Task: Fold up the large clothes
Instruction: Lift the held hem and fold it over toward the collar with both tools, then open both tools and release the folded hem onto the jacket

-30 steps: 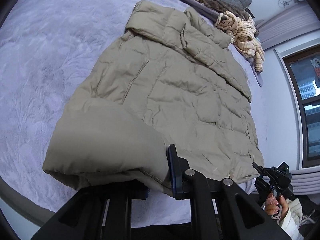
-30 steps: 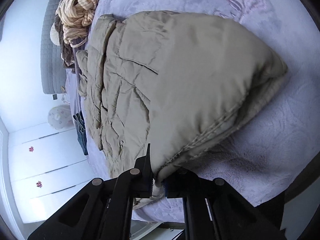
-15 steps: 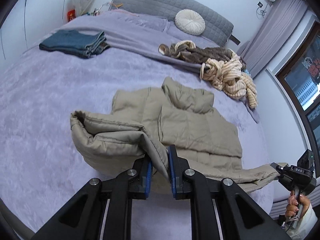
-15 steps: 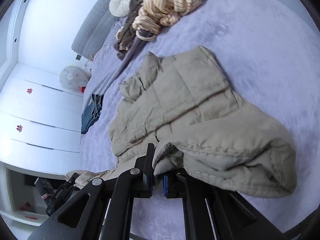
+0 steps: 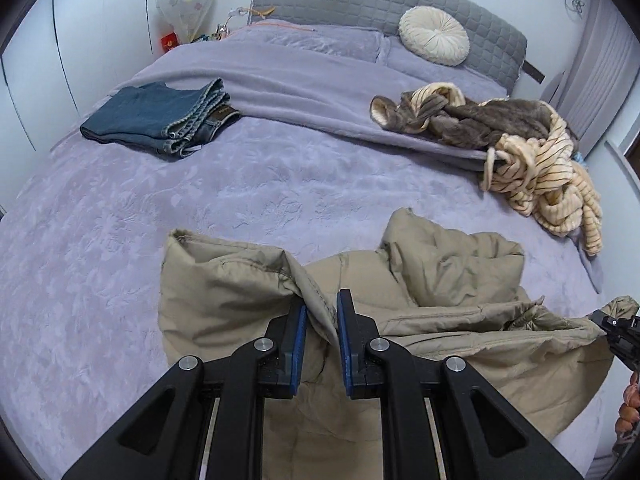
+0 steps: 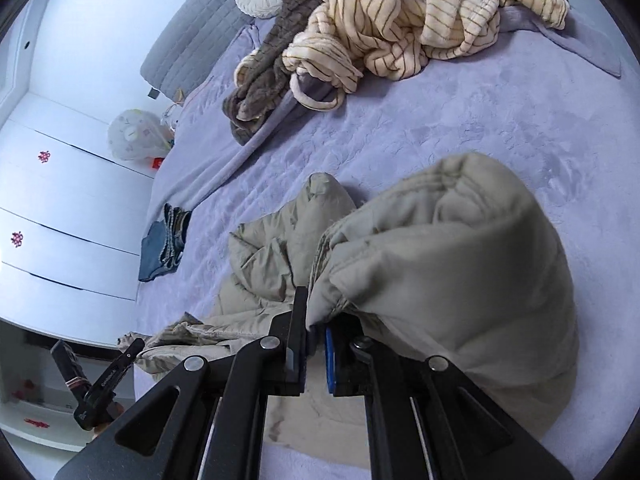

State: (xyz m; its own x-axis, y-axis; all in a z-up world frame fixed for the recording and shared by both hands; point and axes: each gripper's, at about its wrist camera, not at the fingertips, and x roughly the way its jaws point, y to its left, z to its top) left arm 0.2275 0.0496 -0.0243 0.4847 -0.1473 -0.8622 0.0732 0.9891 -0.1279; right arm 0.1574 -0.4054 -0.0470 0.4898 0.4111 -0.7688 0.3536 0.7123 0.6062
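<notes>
While both grippers pinch jacket (image 5: 460, 280), jeans (image 5: 160, 118), robes (image 5: 532, 152) beyond.

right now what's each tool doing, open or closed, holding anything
Left tool: closed on a hem of the tan jacket.
Right tool: closed on another edge of the same jacket.

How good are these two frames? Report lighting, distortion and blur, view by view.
Left wrist view: even, soft light; strong fisheye bends the headboard; the jacket and jeans are sharp. Right wrist view: tilted, cooler; white wardrobe doors nearly washed out; the striped robe is crisp; dark vignette at the corners.
</notes>
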